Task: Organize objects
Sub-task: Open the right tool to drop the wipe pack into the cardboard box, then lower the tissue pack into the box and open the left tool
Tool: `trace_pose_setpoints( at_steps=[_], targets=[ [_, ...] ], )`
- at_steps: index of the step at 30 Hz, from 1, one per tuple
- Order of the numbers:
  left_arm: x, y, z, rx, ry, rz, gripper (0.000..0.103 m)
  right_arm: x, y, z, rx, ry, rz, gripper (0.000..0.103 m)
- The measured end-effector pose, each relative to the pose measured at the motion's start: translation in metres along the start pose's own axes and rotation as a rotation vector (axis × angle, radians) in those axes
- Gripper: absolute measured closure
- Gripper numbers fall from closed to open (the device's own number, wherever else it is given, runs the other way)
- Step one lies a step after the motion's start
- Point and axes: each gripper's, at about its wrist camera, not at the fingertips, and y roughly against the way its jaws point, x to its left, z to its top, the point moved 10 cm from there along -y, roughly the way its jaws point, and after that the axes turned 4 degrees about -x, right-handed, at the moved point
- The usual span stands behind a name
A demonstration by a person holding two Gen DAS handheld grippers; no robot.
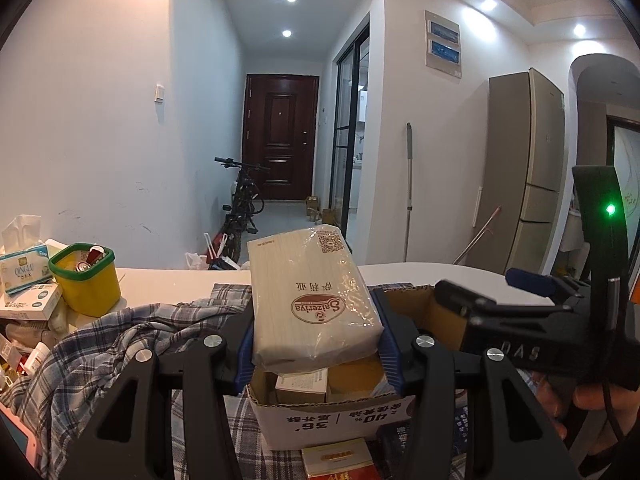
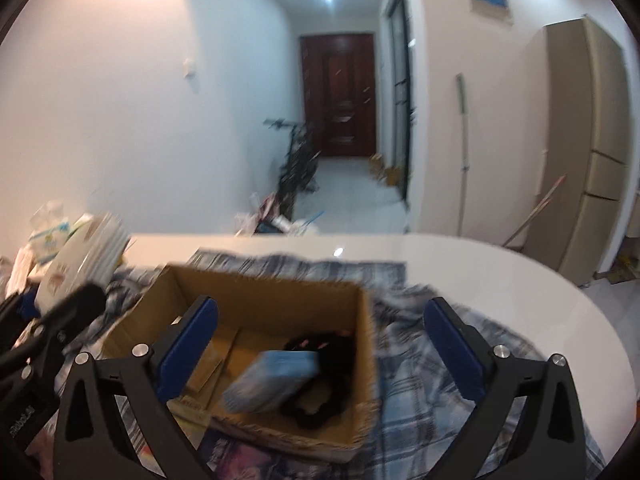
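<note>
While the left claw [image 1: 316,344] clamps a wrapped noodle packet [image 1: 314,300] above the cardboard box [image 2: 256,344] on the bench [image 2: 460,256], the right claw [image 2: 320,344] gapes wide over it, gripping nothing.

Right gripper [image 2: 320,344]: jaws wide apart, nothing between the blue pads.
Cardboard box [image 2: 256,292]: open, on the plaid cloth [image 2: 420,360], near the table's front edge.
Box contents: blurred blue packet [image 2: 276,376] beside a black bundle [image 2: 328,364].
Table [image 2: 460,256]: white, rounded at its right edge.
Left gripper [image 2: 52,320]: at left, holding a pale packet [image 2: 80,252].
</note>
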Motion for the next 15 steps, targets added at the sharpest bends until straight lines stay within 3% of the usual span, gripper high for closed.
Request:
trace_pose_setpoints(
  at_steps=[3,9,15],
  targets=[
    [-0.001,0.000,0.001,0.003,0.013,-0.021,0.051,-0.009,0.005,0.009,-0.033,-0.024,-0.014,0.001],
    [-0.005,-0.017,-0.011,0.070,0.024,-0.049,0.051,-0.021,0.002,0.011,-0.016,-0.118,0.009,0.001],
    [-0.018,-0.036,-0.034,0.153,0.004,-0.077,0.051,-0.012,-0.002,0.008,-0.004,-0.092,0.008,0.001]
  ],
)
